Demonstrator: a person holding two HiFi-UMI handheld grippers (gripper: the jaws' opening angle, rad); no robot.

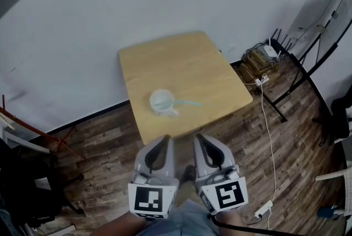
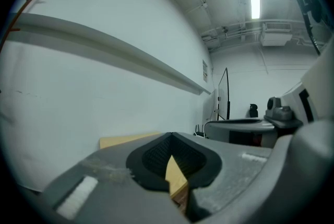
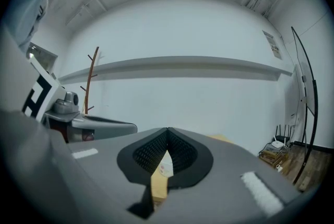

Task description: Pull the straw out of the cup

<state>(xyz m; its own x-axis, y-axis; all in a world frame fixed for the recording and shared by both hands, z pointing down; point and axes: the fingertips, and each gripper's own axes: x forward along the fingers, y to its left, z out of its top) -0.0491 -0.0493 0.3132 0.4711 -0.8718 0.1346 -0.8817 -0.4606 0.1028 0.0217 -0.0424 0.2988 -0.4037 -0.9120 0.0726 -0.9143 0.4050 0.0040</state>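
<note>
- A white cup point(image 1: 161, 101) is sitting near the front edge of the wooden table point(image 1: 181, 64), with a pale teal straw point(image 1: 188, 102) sticking out over its rim toward the right.
- The left gripper point(image 1: 166, 139) and right gripper point(image 1: 198, 137) are hovering just short of the table, both with jaws pressed together on nothing.

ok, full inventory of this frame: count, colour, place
table: 1, light wood, centre of the head view
cup: 1, white, on the table near its front edge
straw: 1, pale blue, in the cup, sticking out to the right
floor: 1, dark wood planks, around the table
router: 1, white, low down right of the table
cable: 1, white, along the floor at right
coat stand: 1, red-brown, far left
left gripper: 1, grey, shut, empty, short of the table
right gripper: 1, grey, shut, empty, beside the left one
</note>
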